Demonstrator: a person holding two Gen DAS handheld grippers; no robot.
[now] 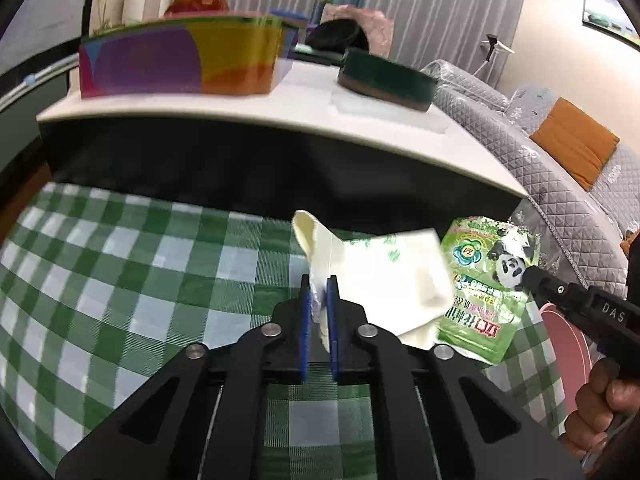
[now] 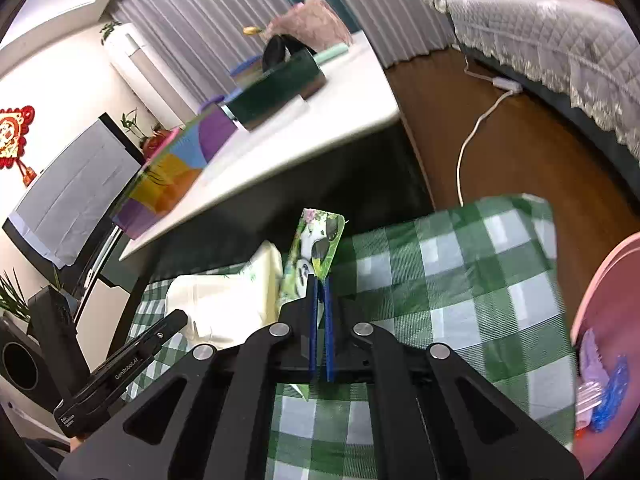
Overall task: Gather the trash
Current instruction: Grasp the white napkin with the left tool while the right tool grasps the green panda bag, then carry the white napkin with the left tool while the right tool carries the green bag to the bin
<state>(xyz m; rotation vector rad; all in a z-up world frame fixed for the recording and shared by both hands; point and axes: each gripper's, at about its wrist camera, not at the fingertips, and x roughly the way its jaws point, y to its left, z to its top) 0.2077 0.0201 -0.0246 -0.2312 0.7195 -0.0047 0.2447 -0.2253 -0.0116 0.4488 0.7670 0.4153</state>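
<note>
My left gripper (image 1: 319,280) is shut on a crumpled cream paper wrapper (image 1: 384,276) and holds it above the green checked cloth (image 1: 140,288). My right gripper (image 2: 320,280) is shut on a green snack packet with a panda print (image 2: 316,244), also lifted off the cloth. In the left wrist view the green packet (image 1: 484,288) hangs just right of the wrapper, with the right gripper's black finger (image 1: 560,292) on it. In the right wrist view the wrapper (image 2: 228,296) sits left of the packet, held by the left gripper (image 2: 176,320). A pink bin (image 2: 608,320) with trash inside stands at the right.
A white table (image 1: 280,120) rises behind the cloth, carrying a multicoloured box (image 1: 180,60) and a dark green box (image 1: 384,76). A grey quilted sofa (image 1: 560,184) with an orange cushion lies to the right. A white cable (image 2: 472,136) runs over the wooden floor.
</note>
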